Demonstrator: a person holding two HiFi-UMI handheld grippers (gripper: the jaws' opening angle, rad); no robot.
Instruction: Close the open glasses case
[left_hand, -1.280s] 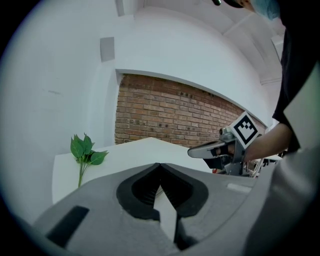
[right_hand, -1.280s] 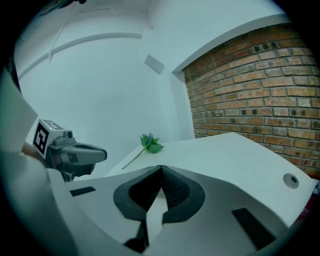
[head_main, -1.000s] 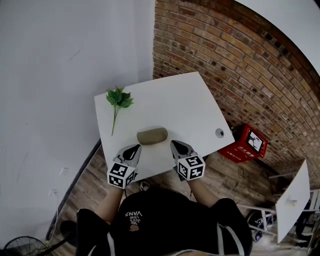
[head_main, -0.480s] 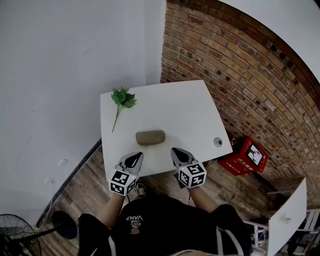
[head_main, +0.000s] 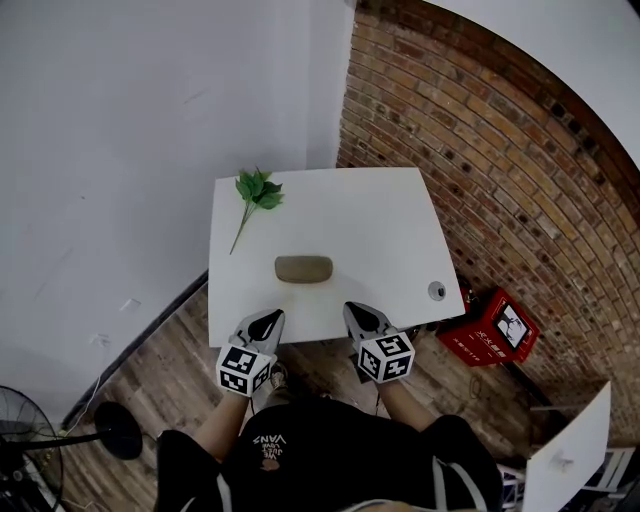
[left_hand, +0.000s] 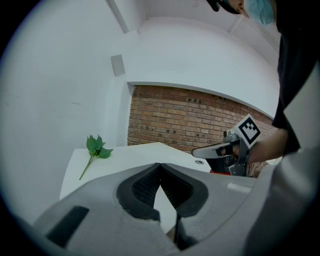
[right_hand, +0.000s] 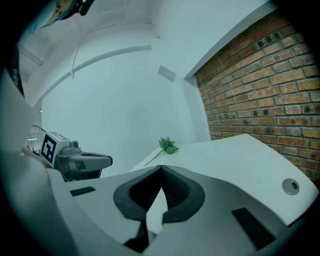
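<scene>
The brown oval glasses case (head_main: 304, 269) lies on the white table (head_main: 380, 230) with its lid down, near the middle of the front half. My left gripper (head_main: 268, 319) hangs over the table's near edge, left of and short of the case, shut and empty. My right gripper (head_main: 357, 313) mirrors it on the right, also shut with nothing held. Neither touches the case. In the left gripper view the closed jaw tips (left_hand: 160, 165) hide the case, and the right gripper (left_hand: 202, 151) shows beside them. In the right gripper view the closed tips (right_hand: 161, 168) hide it too, with the left gripper (right_hand: 100, 161) at the left.
A green leafy sprig (head_main: 257, 191) lies at the table's far left corner. A round cable grommet (head_main: 437, 291) sits in the near right corner. A brick wall (head_main: 500, 180) runs along the right, with a red box (head_main: 495, 325) on the floor below. A fan base (head_main: 112, 432) stands at the lower left.
Both grippers have drawn back from beside the case toward the table's near edge, still shut. The case has stayed where it lay.
</scene>
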